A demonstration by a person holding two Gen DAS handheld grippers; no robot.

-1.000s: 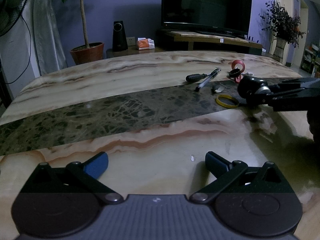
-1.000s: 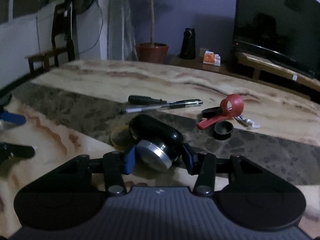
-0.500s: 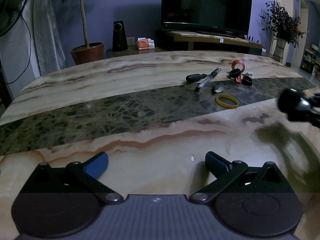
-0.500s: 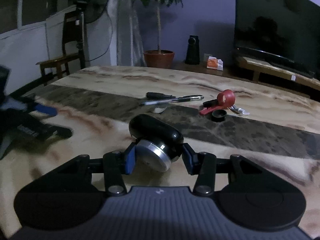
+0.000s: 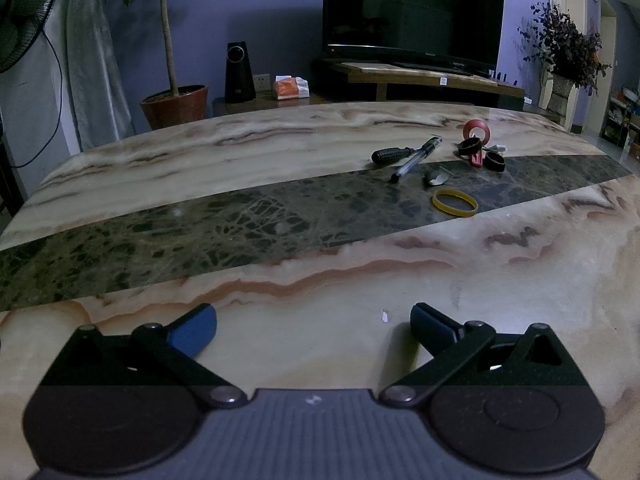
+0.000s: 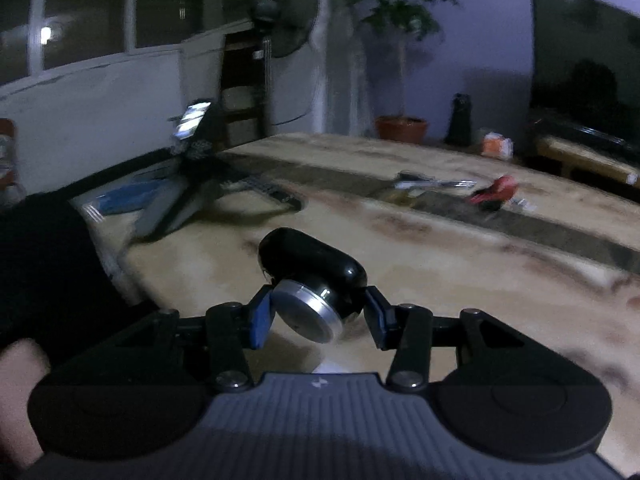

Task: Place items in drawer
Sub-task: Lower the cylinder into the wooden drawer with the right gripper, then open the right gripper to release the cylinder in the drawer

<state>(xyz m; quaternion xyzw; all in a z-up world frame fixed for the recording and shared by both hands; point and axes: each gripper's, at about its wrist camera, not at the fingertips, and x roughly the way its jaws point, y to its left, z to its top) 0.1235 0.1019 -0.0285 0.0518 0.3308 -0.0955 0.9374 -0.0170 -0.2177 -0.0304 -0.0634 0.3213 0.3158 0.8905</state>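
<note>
My right gripper (image 6: 318, 314) is shut on a black electric shaver (image 6: 312, 270) with a silver round head, held above the marble table (image 6: 440, 264). My left gripper (image 5: 314, 326) stands open low over the near part of the table (image 5: 280, 160), nothing between its fingers. Far right on the table lie a black-handled screwdriver (image 5: 390, 155), a pen (image 5: 416, 159), a yellow band (image 5: 455, 202), a small silver piece (image 5: 434, 176), black rings (image 5: 494, 162) and a red tape holder (image 5: 477, 133). No drawer shows in either view.
The other gripper (image 6: 188, 196) with a lit phone (image 6: 191, 118) shows blurred at the left of the right wrist view. A person's dark sleeve (image 6: 44, 272) fills its left edge. Beyond the table stand a potted plant (image 5: 174, 100), a speaker (image 5: 239, 72), a TV (image 5: 412, 12) and a fan (image 6: 286, 16).
My right gripper has lifted the shaver, drawn back from the cluster of items and swung left; it has left the left wrist view. The left gripper has stayed still.
</note>
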